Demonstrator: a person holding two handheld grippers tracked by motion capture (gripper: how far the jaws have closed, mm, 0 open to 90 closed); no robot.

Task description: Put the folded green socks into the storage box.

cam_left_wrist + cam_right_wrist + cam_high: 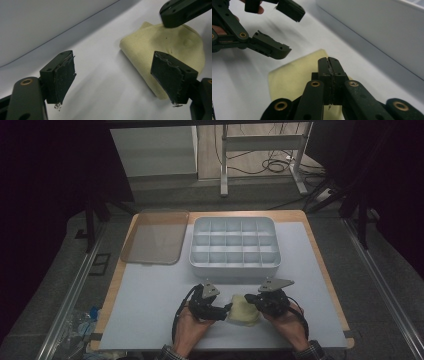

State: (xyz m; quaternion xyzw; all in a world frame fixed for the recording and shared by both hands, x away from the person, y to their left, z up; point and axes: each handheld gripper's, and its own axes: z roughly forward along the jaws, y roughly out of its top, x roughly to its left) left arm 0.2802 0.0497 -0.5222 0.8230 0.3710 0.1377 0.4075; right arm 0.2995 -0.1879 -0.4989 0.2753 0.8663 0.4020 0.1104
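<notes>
In the high view, a pale yellow cloth (243,310) lies on the white worktop (150,320), near the front edge and about at its middle. It is folded into a small, soft, slightly puffy bundle. The left gripper (226,309) is just at its left side and the right gripper (251,300) is at its right side, each held in a hand. Behind them, a white compartment tray (234,268) stands toward the far edge, and a clear lid (154,237) lies at the far left corner.

In the left gripper view, the jaws stand wide open with nothing between them. The cloth (172,47) has a fine knitted texture, a rounded folded edge and a small bump on top. One jaw is in front of the cloth's near edge; whether it touches the cloth I cannot tell.

In the right gripper view, the jaws are closed tightly together. They are over the cloth (294,75), which looks flat and smooth here; whether they pinch some fabric I cannot tell. The open left gripper (287,30) is beyond it.
</notes>
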